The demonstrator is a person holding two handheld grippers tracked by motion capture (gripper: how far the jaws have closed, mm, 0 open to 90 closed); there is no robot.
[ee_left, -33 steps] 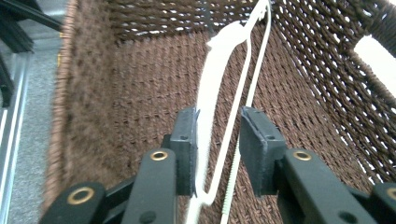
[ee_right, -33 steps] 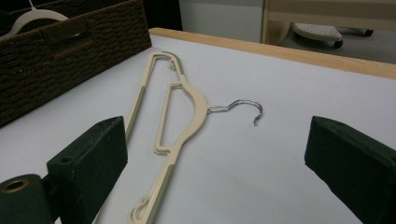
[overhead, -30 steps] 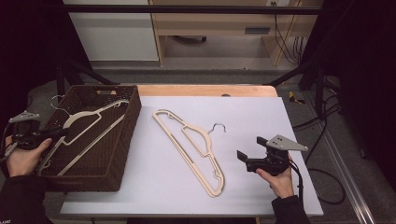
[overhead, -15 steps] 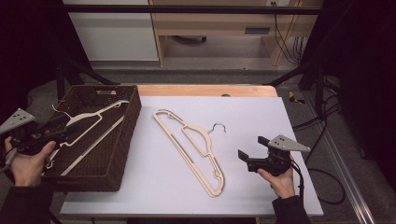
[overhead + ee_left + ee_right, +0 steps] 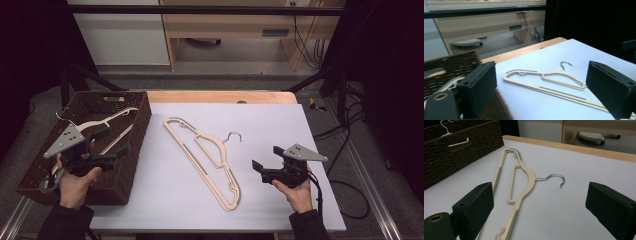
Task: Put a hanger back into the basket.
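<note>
High view. The left gripper (image 5: 112,142), at the lower left of the frame, hangs over the brown wicker basket (image 5: 137,145); its jaws have just been opening and stand wide apart with nothing between them. One cream hanger (image 5: 102,120) lies inside the basket, toward its upper part. A second cream hanger (image 5: 207,160) lies flat on the white table top (image 5: 270,125) at the centre of the frame, its metal hook (image 5: 232,136) pointing toward the right edge. The right gripper (image 5: 265,162), at the lower right, rests near this hanger's lower end without touching it, jaws released and empty.

Left gripper view. The table hanger (image 5: 554,82) appears between the spread jaws, farther off.

Right gripper view. The same hanger (image 5: 520,180) lies ahead, at centre frame, with the basket (image 5: 461,152) at the upper left.
</note>
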